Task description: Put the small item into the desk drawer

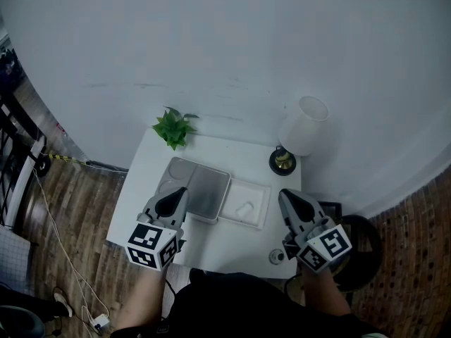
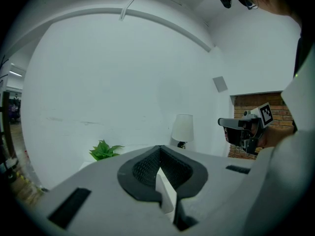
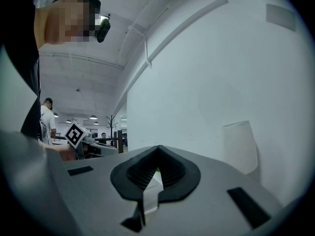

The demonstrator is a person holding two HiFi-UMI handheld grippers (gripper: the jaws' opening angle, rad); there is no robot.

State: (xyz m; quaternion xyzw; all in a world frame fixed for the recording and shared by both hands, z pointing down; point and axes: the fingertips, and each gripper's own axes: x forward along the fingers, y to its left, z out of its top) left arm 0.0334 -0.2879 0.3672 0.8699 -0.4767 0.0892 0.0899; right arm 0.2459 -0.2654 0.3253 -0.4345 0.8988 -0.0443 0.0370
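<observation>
A small white item [image 1: 244,208] lies in a shallow white tray [image 1: 258,217] on the white desk [image 1: 232,248]. A small round metallic knob [image 1: 275,257] shows at the desk's front edge; no open drawer is visible. My left gripper [image 1: 182,191] hangs over the desk's left front, above a grey tray [image 1: 204,189], shut and empty. In its own view its jaws [image 2: 158,149] meet at the tip. My right gripper [image 1: 285,194] is raised over the desk's right front, also shut with nothing between its jaws [image 3: 157,149]. Both point at the wall, well above the item.
A green plant [image 1: 173,127] stands at the desk's back left and a white-shaded lamp [image 1: 303,127] at the back right. A dark round stool [image 1: 363,241] stands right of the desk. Cables [image 1: 63,252] lie on the wood floor at left.
</observation>
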